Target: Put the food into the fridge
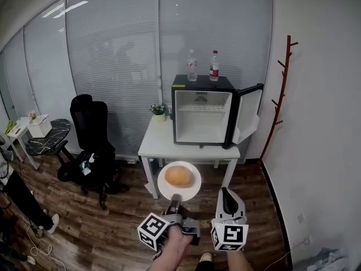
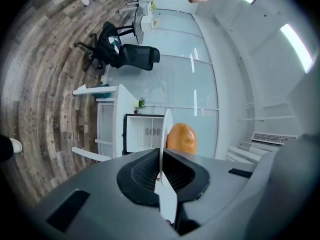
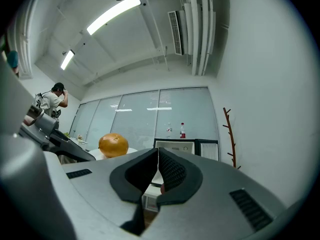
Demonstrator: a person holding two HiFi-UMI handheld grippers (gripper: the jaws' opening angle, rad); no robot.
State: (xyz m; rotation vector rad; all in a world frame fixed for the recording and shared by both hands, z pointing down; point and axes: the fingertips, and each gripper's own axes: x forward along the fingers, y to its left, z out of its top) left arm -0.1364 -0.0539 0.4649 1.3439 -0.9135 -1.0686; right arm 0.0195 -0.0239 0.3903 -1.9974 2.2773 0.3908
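Note:
A white plate carries a round orange-brown bun in front of me. My left gripper is shut on the plate's near rim. In the left gripper view the plate shows edge-on between the pads, with the bun on its far side. My right gripper is to the right of the plate, shut and holding nothing; in its own view the jaws meet and the bun lies to the left. The small black fridge stands ahead with its door open.
The fridge sits on a white table beside a small potted plant. Two bottles stand on the fridge top. A black office chair is at the left, a wooden coat rack at the right wall.

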